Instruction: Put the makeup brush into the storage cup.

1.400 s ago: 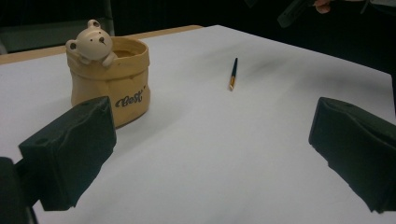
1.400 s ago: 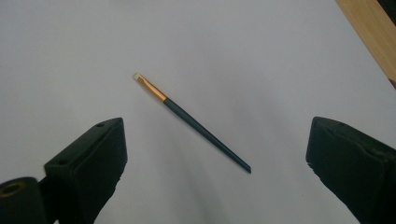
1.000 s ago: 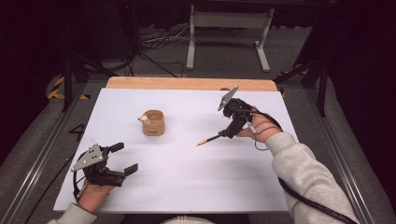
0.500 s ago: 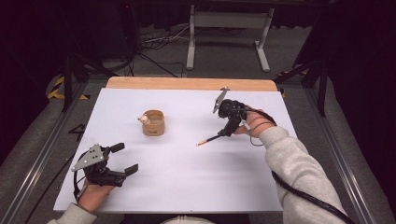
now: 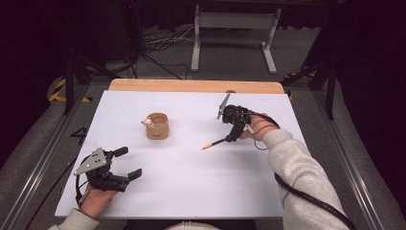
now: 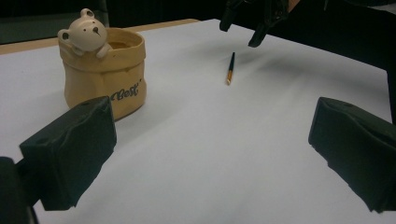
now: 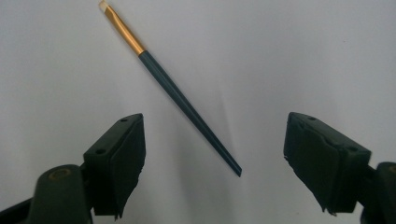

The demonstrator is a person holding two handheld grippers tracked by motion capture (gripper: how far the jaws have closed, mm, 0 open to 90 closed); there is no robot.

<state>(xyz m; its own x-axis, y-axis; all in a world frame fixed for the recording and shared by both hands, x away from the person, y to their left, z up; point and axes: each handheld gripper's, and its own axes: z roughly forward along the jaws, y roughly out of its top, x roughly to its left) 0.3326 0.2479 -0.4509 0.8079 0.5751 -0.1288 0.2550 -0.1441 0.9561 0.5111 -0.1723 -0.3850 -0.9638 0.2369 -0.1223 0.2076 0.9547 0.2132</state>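
Note:
A thin paintbrush (image 5: 214, 143) (image 7: 173, 91) with a dark blue handle and gold ferrule lies flat on the white table sheet (image 5: 191, 191). My right gripper (image 5: 232, 138) (image 7: 215, 135) hovers just above the end of its handle, pointing down. Its jaws are open and have just been closing a little; the handle's tip lies between them, untouched. My left gripper (image 5: 128, 163) (image 6: 210, 140) rests open and empty near the front left. Ahead of it stands a tan ceramic pot (image 5: 157, 127) (image 6: 105, 74) with a small bear (image 6: 86, 32) on its rim.
A wooden strip (image 5: 191, 86) borders the table's far edge. Metal rails run along both sides, and a stand and cables sit on the floor beyond. In the left gripper view the paintbrush (image 6: 230, 68) lies under the right gripper (image 6: 252, 23).
My right gripper has sunk toward the brush and shifted slightly left. The left gripper, the pot and the brush have kept still.

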